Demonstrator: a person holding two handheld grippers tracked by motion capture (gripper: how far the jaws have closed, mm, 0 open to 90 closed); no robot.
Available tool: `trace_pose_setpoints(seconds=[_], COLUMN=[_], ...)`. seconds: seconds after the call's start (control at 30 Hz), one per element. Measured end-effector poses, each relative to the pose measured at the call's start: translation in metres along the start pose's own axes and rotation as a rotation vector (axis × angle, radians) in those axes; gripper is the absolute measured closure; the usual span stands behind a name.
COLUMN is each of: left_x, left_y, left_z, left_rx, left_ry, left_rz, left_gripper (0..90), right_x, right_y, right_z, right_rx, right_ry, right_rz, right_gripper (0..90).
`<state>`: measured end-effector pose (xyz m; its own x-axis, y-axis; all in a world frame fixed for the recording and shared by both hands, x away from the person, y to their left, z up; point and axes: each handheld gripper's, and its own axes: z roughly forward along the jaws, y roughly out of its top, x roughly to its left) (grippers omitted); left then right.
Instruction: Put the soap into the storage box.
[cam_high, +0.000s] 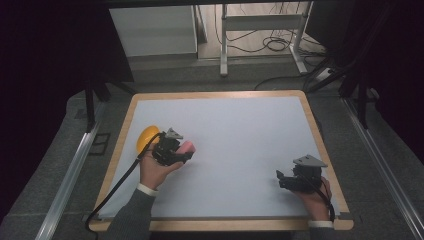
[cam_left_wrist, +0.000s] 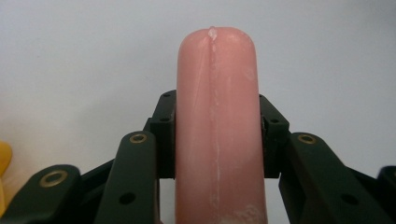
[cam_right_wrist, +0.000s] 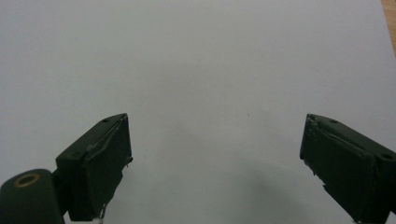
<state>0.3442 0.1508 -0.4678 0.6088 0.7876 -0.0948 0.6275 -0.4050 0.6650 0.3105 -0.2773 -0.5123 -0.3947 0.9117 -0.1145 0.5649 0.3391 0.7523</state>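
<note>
A pink sausage-shaped piece (cam_left_wrist: 217, 126) stands between the two black jaws of my left gripper (cam_left_wrist: 217, 135), which is shut on it; its rounded tip points away from the camera. In the high view the same pink piece (cam_high: 187, 147) sticks out to the right of the left gripper (cam_high: 176, 153), over the left part of the white sheet. A yellow rounded object (cam_high: 147, 137) lies just behind that gripper, and a sliver of it (cam_left_wrist: 3, 163) shows at the left edge of the left gripper view. My right gripper (cam_right_wrist: 215, 158) is open over bare sheet, near the sheet's right front (cam_high: 287, 179).
The white sheet (cam_high: 235, 135) covers a wooden-edged table (cam_high: 320, 135). Black cables trail from both grippers toward the front edge. Beyond the table stand a white table frame (cam_high: 260, 30) and floor cables. Metal rails (cam_high: 67, 180) run along both sides.
</note>
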Motion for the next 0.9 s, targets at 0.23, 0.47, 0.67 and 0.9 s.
trace_pose_setpoints(seconds=[0.23, 0.47, 0.67, 0.9], left_x=[0.004, 0.009, 0.011, 0.014], left_y=[-0.001, -0.002, -0.003, -0.002], left_z=[-0.008, -0.019, -0.022, -0.025], left_rx=[-0.020, -0.046, -0.043, -0.049], left_ry=[0.017, 0.039, 0.043, 0.046], left_rz=[-0.008, -0.010, -0.010, -0.011], left_gripper=[60.0, 60.0, 59.9, 60.0], right_x=[0.000, 0.000, 0.001, 0.000], right_y=[0.000, 0.000, 0.000, 0.000], right_z=[0.000, 0.000, 0.000, 0.000], right_rx=[-0.002, -0.002, 0.002, 0.002], right_ry=[-0.003, -0.005, -0.004, -0.004], right_rz=[0.002, 0.001, -0.003, -0.002], right_gripper=[8.6, 8.6, 8.6, 8.6])
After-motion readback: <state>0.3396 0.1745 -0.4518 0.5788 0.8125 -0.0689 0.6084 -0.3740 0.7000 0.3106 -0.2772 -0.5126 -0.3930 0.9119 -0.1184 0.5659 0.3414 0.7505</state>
